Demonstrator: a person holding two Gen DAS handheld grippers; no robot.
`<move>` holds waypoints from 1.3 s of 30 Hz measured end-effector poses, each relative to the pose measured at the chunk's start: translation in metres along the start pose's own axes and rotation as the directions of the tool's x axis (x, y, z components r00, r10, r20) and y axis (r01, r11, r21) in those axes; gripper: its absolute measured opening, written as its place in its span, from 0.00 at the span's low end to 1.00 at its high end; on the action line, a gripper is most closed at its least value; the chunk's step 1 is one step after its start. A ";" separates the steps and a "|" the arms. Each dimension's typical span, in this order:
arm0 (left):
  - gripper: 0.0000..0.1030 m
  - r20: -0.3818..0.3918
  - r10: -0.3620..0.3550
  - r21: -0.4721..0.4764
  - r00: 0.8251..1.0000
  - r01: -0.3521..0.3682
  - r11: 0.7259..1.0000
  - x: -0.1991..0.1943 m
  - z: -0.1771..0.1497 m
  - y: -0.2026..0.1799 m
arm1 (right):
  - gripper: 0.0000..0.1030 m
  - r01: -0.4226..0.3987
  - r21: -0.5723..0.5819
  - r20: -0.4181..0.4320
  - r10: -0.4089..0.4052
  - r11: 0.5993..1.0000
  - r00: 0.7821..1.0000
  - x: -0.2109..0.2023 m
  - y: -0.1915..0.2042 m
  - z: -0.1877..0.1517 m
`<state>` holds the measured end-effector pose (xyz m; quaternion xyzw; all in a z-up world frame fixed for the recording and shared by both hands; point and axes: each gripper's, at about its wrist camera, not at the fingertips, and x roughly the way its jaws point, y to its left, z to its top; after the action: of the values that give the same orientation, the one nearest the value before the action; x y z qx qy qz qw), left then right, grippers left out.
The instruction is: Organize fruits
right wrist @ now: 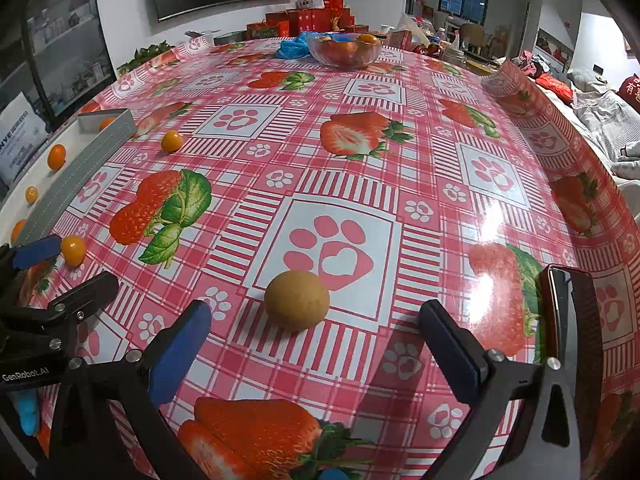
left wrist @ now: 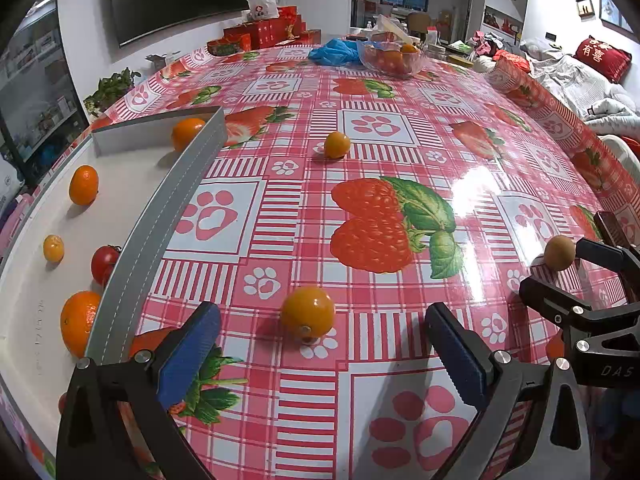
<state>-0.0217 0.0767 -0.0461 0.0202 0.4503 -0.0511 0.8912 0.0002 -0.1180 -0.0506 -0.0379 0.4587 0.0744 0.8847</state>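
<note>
A yellow-orange tomato (left wrist: 308, 312) rests on the strawberry-print tablecloth just ahead of my left gripper (left wrist: 320, 354), which stands open around nothing. A second yellow tomato (left wrist: 337, 144) lies farther out. A grey-walled white tray (left wrist: 160, 208) at the left holds several oranges, a small yellow fruit (left wrist: 53, 248) and a red tomato (left wrist: 105, 265). In the right wrist view a round brown fruit (right wrist: 297, 300) sits on the cloth just beyond my right gripper (right wrist: 316, 338), whose blue pads are spread wide and touch nothing. The left gripper (right wrist: 36, 254) shows at that view's left edge.
A glass bowl (left wrist: 390, 58) with fruit stands at the far side beside a blue plastic bag (left wrist: 334, 52) and red gift boxes (left wrist: 260, 34). A dark phone-like slab (right wrist: 572, 320) lies at the right near the table's edge. A rolled tablecloth (left wrist: 532, 92) runs along the right side.
</note>
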 end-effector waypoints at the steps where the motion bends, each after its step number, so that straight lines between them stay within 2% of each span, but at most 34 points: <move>1: 0.99 0.000 0.000 0.000 1.000 0.000 1.000 0.000 0.000 0.000 | 1.00 0.000 0.000 0.000 0.000 1.000 1.000 0.000 0.000 0.000; 39: 0.99 0.001 0.000 0.000 1.000 0.000 1.000 0.000 0.000 0.000 | 1.00 0.009 0.005 0.000 -0.009 1.000 1.000 0.001 0.001 0.000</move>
<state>-0.0219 0.0768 -0.0461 0.0201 0.4499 -0.0511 0.8914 0.0013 -0.1168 -0.0515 -0.0374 0.4585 0.0694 0.8852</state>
